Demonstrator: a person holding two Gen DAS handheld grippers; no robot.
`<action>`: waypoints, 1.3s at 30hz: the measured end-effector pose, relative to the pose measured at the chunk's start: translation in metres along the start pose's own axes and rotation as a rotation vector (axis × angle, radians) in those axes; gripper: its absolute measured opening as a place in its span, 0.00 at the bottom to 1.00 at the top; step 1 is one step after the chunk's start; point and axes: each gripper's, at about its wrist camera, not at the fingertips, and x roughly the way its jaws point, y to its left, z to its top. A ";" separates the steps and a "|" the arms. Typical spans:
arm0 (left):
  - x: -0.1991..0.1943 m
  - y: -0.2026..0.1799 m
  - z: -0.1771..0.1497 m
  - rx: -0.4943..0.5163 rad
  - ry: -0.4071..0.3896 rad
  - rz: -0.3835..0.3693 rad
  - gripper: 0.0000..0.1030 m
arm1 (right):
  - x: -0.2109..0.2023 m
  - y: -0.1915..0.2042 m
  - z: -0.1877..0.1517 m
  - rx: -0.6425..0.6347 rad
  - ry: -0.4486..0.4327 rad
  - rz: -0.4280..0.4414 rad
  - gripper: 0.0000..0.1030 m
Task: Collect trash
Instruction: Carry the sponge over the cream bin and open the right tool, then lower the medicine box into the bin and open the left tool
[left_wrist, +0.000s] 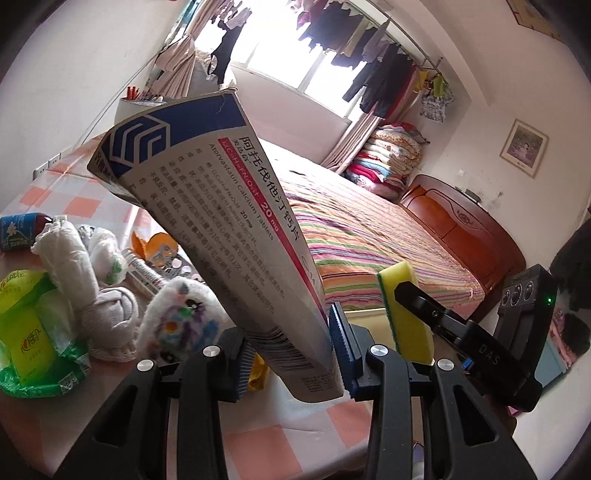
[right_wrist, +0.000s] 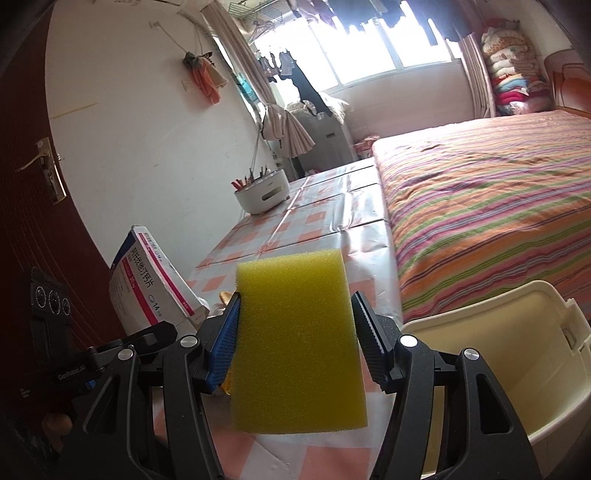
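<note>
In hand, undeposited: left gripper (left_wrist: 291, 350) pinching medicine box (left_wrist: 218, 229); right gripper (right_wrist: 295, 339) clamping yellow sponge (right_wrist: 295, 343), cream bin (right_wrist: 491, 350) at its right apparently empty; wadded tissues (left_wrist: 92, 280) remain left of the left gripper.

The left wrist camera is looking up along its fingers, close over the table (left_wrist: 92, 192) edge, facing the bed (left_wrist: 369, 229) and window (left_wrist: 288, 62). The right wrist camera is facing the same window (right_wrist: 373, 55) from beside it, sharing the table (right_wrist: 325, 218), the bed (right_wrist: 491, 192) and the medicine box (right_wrist: 155, 284).
</note>
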 end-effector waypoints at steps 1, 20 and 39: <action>0.002 -0.006 0.000 0.016 0.004 -0.010 0.36 | -0.003 -0.006 0.000 0.009 -0.009 -0.016 0.56; 0.049 -0.074 -0.005 0.208 0.099 -0.112 0.36 | -0.039 -0.097 -0.003 0.120 -0.081 -0.288 0.57; 0.110 -0.107 -0.011 0.286 0.211 -0.163 0.37 | -0.051 -0.143 -0.001 0.269 -0.150 -0.387 0.82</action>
